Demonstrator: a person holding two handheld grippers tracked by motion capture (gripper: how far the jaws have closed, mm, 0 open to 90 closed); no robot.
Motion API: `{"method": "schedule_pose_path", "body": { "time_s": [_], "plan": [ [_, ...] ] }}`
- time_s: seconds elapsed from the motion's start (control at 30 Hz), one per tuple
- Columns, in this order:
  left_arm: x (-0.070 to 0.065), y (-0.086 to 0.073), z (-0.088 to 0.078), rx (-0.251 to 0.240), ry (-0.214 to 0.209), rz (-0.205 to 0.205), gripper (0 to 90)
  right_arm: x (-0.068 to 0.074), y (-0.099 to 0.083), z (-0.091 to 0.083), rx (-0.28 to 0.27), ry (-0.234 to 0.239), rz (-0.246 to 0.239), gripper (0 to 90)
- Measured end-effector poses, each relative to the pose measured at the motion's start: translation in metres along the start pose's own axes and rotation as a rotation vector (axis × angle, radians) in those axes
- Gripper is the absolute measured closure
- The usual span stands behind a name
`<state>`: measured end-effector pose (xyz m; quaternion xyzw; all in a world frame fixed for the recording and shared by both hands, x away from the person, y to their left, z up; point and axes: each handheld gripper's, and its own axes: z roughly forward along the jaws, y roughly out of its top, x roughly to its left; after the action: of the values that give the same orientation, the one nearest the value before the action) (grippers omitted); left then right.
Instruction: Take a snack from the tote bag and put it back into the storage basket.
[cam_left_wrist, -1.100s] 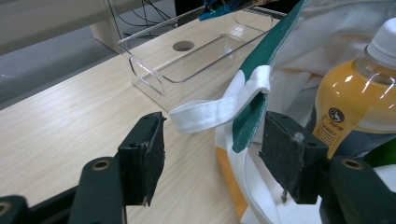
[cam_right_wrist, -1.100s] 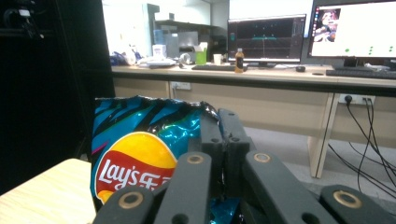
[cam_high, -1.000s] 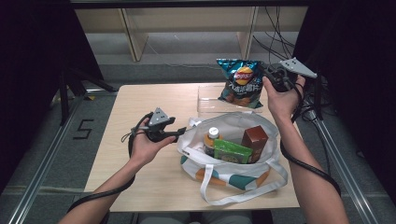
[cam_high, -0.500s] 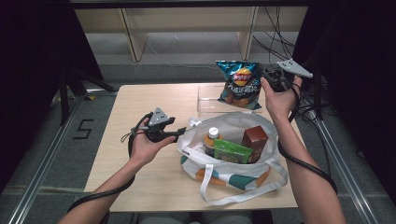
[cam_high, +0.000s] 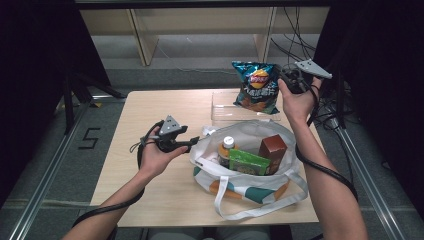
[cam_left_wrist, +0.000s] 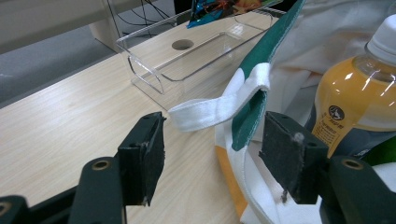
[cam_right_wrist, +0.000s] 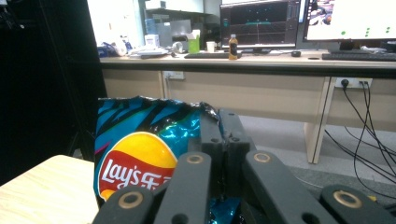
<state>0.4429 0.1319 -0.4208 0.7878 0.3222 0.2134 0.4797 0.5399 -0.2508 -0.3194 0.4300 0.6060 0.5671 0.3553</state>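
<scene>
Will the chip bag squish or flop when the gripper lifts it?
Probably light and puffy: the chip bag hangs whole from the right gripper, pinched by one edge. Its crinkled foil looks slippery and crushable, so it may swing.

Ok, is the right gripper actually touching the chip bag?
Touching. In the right gripper view the right gripper has its jaws shut on the chip bag, pinching the bag's edge.
</scene>
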Motion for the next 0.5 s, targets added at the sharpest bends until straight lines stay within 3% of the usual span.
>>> {"method": "schedule_pose_path", "body": {
  "time_s": [0.07, 0.5],
  "plan": [
    [-0.001, 0.0, 0.0, 0.0, -0.001, -0.002, 38.6, 0.001, 0.0, 0.002, 0.002, -0.005, 0.017, 90.0],
    [0.0, -0.001, 0.0, 0.0, -0.003, -0.002, 38.6, -0.005, 0.007, 0.017, 0.03, -0.019, 0.013, 90.0]
  ]
}}
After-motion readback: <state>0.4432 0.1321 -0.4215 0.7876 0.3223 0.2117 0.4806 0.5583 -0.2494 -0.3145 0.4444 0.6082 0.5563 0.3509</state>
